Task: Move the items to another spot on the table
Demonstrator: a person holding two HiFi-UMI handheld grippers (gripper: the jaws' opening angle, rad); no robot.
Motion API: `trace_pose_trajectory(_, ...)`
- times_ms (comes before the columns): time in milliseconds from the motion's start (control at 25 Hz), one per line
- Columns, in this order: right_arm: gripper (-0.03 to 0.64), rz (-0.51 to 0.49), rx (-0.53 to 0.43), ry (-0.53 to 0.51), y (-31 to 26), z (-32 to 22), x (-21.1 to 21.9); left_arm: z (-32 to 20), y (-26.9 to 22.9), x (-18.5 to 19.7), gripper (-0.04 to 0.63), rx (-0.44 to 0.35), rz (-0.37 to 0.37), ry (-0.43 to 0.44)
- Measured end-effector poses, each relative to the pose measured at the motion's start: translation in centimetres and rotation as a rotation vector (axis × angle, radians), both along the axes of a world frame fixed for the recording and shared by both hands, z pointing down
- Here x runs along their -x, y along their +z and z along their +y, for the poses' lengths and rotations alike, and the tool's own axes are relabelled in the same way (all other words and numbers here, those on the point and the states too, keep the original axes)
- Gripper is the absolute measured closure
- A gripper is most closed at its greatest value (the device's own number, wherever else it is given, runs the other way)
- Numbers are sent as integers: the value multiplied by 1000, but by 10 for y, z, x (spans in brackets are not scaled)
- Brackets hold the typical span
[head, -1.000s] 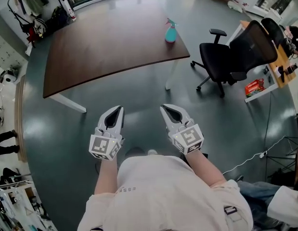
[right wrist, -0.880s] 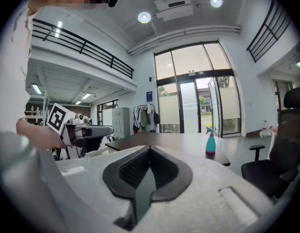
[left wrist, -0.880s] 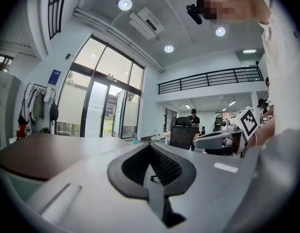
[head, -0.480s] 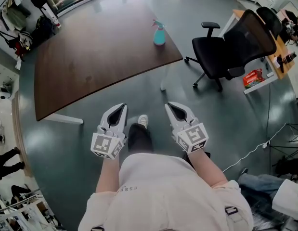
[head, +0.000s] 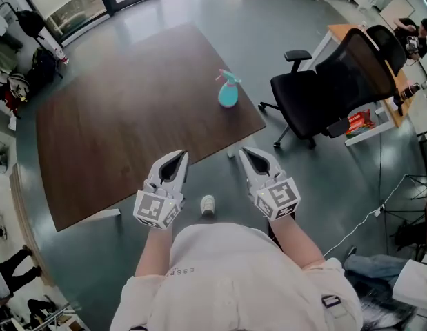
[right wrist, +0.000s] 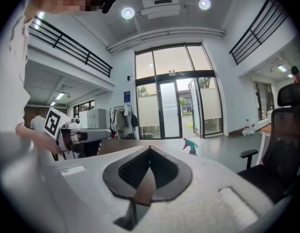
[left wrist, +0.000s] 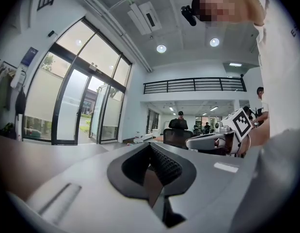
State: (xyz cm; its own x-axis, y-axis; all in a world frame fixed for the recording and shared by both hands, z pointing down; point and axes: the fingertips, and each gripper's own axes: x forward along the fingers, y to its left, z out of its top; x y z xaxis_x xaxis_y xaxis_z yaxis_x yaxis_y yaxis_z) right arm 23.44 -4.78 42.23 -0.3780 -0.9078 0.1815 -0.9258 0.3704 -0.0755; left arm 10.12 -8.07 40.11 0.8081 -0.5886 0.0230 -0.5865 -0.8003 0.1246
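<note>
A teal spray bottle (head: 227,92) with a pink trigger stands near the right edge of the dark brown table (head: 130,129); it also shows small and far in the right gripper view, spray bottle (right wrist: 190,146). My left gripper (head: 176,160) hangs over the table's near edge, shut and empty. My right gripper (head: 251,155) hovers over the floor just off the table's near right corner, also shut with nothing in it. Both stay well short of the bottle.
A black office chair (head: 330,88) stands right of the table, with a wooden desk (head: 379,81) behind it. A coat rack (head: 20,33) is at the far left. The person's shoe (head: 207,204) shows on the grey floor between the grippers.
The person has stepped closer to the table. The table and bottle now sit nearer, and my left gripper has come over the table's near edge. Both grippers stayed shut.
</note>
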Motion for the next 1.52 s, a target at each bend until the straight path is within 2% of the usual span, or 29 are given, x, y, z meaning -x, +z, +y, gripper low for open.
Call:
trace_pose_trajectory(160, 626, -13, -4, 5, -3, -50, -6, -51, -2, -11, 578, -5, 10, 20)
trace_pose_trajectory(480, 625, 24, 19, -28, 12, -129, -42, -113, 12, -40, 578, 38, -7, 35)
trace_pose_trajectory(720, 625, 42, 42, -137, 25, -186, -74, -163, 17, -70, 578, 64, -2, -85)
trace_pose_trajectory(880, 624, 3, 78, -196, 24, -222, -89, -188, 8, -89, 578, 65, 15, -137)
trace_pose_trajectory(1040, 542, -1, 99, -251, 34, -249, -97, -205, 14, -102, 578, 67, -10, -186)
trace_pose_trajectory(1240, 399, 85, 107, -294, 65, -275, -102, -214, 26, -114, 578, 97, -20, -227)
trace_pose_trajectory(1520, 379, 74, 202, -405, 120, -282, -94, -212, 60, -122, 578, 172, -31, -276)
